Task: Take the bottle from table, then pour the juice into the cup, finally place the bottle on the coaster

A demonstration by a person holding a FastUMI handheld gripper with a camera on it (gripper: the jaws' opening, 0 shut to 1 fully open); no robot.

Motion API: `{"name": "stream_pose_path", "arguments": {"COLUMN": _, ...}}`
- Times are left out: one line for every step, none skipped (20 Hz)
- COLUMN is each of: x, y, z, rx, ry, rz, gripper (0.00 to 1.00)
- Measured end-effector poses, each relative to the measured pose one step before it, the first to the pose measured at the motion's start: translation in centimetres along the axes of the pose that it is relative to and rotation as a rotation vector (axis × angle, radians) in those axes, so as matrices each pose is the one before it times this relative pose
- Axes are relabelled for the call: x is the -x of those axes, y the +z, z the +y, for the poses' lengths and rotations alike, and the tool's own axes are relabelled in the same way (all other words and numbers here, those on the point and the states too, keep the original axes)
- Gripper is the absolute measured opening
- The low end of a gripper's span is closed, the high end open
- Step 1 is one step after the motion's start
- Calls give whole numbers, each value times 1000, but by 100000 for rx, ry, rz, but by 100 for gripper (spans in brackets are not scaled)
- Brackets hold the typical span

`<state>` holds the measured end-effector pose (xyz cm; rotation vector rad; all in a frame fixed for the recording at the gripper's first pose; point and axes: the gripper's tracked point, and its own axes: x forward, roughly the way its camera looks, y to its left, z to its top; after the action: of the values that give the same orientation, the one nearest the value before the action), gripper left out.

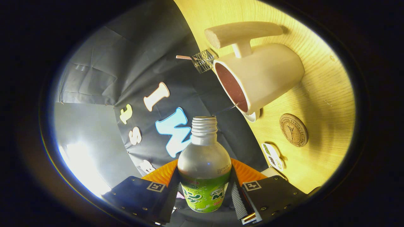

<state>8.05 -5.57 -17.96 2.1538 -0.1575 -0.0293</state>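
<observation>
The jaws of the gripper (204,192) clamp the bottle (204,167) by its labelled body, both fingers pressing it. Its uncapped neck points toward the cup (262,80) on the counter (328,94). The coaster (293,130) lies near the cup's base.

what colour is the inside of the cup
Dark reddish brown inside the cream cup, seen in the gripper view.
</observation>
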Motion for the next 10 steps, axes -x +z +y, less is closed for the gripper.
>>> {"name": "stream_pose_path", "arguments": {"x": -50, "y": 69, "z": -79, "rx": 250, "ry": -100, "rz": 131, "gripper": 74}}
{"name": "stream_pose_path", "arguments": {"x": -12, "y": 161, "z": 14, "rx": 283, "ry": -18, "rz": -147, "gripper": 74}}
{"name": "stream_pose_path", "arguments": {"x": -60, "y": 184, "z": -147, "rx": 110, "ry": -110, "rz": -228, "gripper": 74}}
{"name": "stream_pose_path", "arguments": {"x": 37, "y": 282, "z": 65, "rx": 7, "ry": -2, "rz": -318, "gripper": 74}}
{"name": "stream_pose_path", "arguments": {"x": 6, "y": 253, "z": -53, "rx": 54, "ry": 45, "rz": -355, "gripper": 74}}
{"name": "stream_pose_path", "arguments": {"x": 57, "y": 256, "z": -6, "rx": 147, "ry": 23, "rz": -404, "gripper": 74}}
{"name": "stream_pose_path", "arguments": {"x": 14, "y": 344, "z": -98, "rx": 99, "ry": -272, "rz": -176, "gripper": 74}}
{"name": "stream_pose_path", "arguments": {"x": 108, "y": 231, "z": 17, "rx": -36, "ry": 60, "rz": -454, "gripper": 74}}
{"name": "stream_pose_path", "arguments": {"x": 3, "y": 313, "z": -15, "rx": 177, "ry": 186, "rz": -417, "gripper": 74}}
{"name": "stream_pose_path", "arguments": {"x": -64, "y": 139, "z": -87, "rx": 422, "ry": -274, "rz": -64, "gripper": 74}}
